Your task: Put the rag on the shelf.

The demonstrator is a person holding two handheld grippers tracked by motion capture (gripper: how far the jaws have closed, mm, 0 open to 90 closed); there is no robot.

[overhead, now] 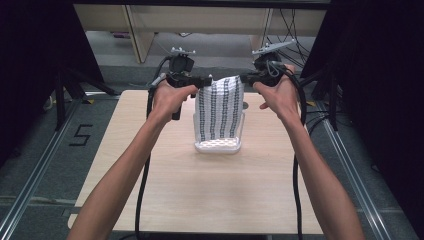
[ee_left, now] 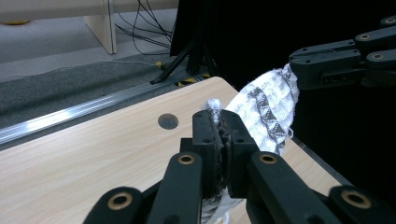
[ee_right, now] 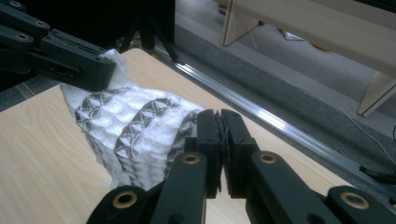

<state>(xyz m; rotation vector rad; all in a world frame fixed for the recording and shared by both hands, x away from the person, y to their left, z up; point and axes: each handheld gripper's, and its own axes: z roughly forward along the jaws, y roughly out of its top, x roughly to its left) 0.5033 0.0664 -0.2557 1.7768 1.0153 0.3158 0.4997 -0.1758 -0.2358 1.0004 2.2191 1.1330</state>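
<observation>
Cloth: one, pinched by two tools, left, right.

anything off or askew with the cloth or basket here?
Nothing stands out. The cloth hangs fairly evenly between the left gripper and right gripper, each clamped on a top corner, its lower end in the upright white basket. No spill or damage shows.

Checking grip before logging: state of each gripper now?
Left gripper: closed, pinching a corner of the patterned cloth.
Right gripper: closed on the cloth's other top corner.
</observation>
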